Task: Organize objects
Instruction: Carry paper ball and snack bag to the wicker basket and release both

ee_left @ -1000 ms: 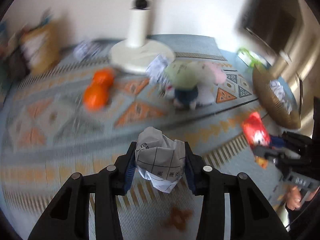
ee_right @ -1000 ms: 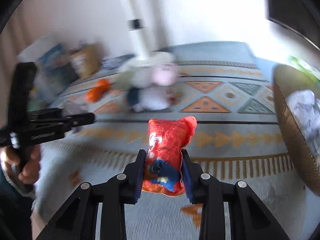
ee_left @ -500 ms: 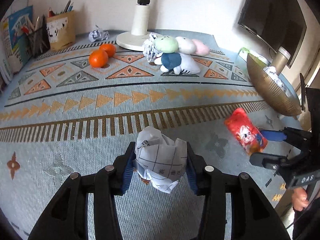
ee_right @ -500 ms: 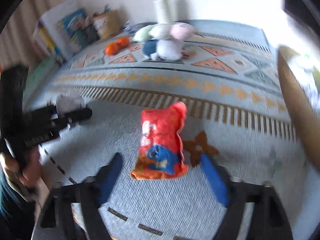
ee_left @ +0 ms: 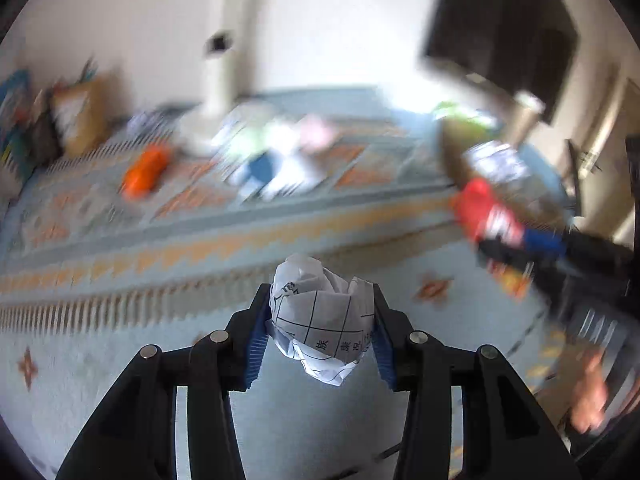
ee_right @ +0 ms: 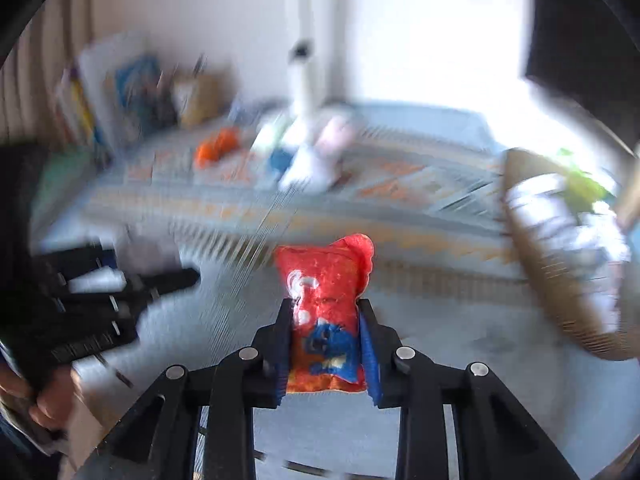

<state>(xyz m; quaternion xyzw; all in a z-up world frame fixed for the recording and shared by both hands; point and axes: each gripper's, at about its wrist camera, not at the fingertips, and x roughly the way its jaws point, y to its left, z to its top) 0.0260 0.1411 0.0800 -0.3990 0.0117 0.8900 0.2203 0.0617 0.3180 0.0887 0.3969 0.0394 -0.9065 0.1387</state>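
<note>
My left gripper (ee_left: 318,320) is shut on a crumpled ball of printed paper (ee_left: 320,316) and holds it above the patterned rug (ee_left: 200,248). My right gripper (ee_right: 325,332) is shut on a red snack packet (ee_right: 326,300) with a blue figure, held upright above the rug (ee_right: 440,320). The packet also shows in the left wrist view (ee_left: 486,216), in front of the woven basket (ee_left: 460,148). That basket (ee_right: 560,280) stands at the right in the right wrist view with crumpled paper inside. Both views are blurred by motion.
Two oranges (ee_left: 144,172), a pile of plush toys (ee_left: 276,156) and a white fan base (ee_left: 204,128) sit at the rug's far side. Books and a pen holder (ee_left: 76,116) stand at far left. A dark monitor (ee_left: 500,28) hangs at upper right.
The right gripper, open around the packet half a second ago, has shut on it again and lifted it. Both grippers have swung toward the basket, blurring the views.
</note>
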